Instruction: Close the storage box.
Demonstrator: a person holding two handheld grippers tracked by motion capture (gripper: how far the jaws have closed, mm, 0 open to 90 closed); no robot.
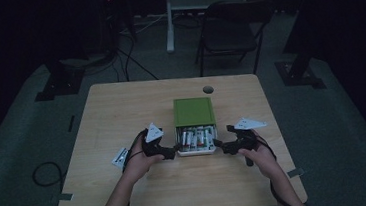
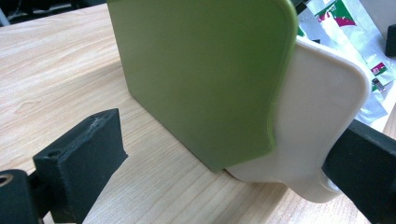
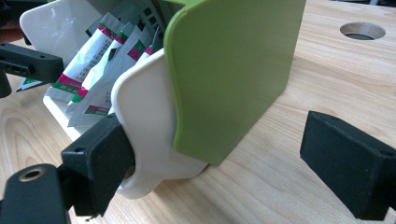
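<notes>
Room: dark around, with a folding chair (image 1: 232, 26) and cables on the floor behind the wooden table (image 1: 121, 113).
Left gripper (image 1: 167, 152): its jaws are wide apart. In the left gripper view one jaw is at the white corner of the box, seemingly touching it; the other jaw stands free over the wood, away from the green wall.
Right gripper (image 1: 220, 145): its jaws are also wide apart. In the right gripper view one jaw is against the rounded white corner; the other one is well apart from the green cover, over bare wood.
Hands: the left hand (image 1: 138, 162) and the right hand (image 1: 258, 154) hold the grippers, one on each side of the box.
Box (image 1: 195, 132): it stands in the middle of the table, between the two grippers. The white tray (image 3: 149, 121) is pulled out partly towards the person.
Green cover (image 1: 194, 111): it sits over the back part of the tray.
Packets (image 3: 100, 60): several white sachets with green and pink stripes stand in a row inside the open tray.
Loose packet (image 1: 120, 157): it lies flat on the table, just left of the left hand.
Hole (image 1: 208, 89): a round opening in the table behind the box.
</notes>
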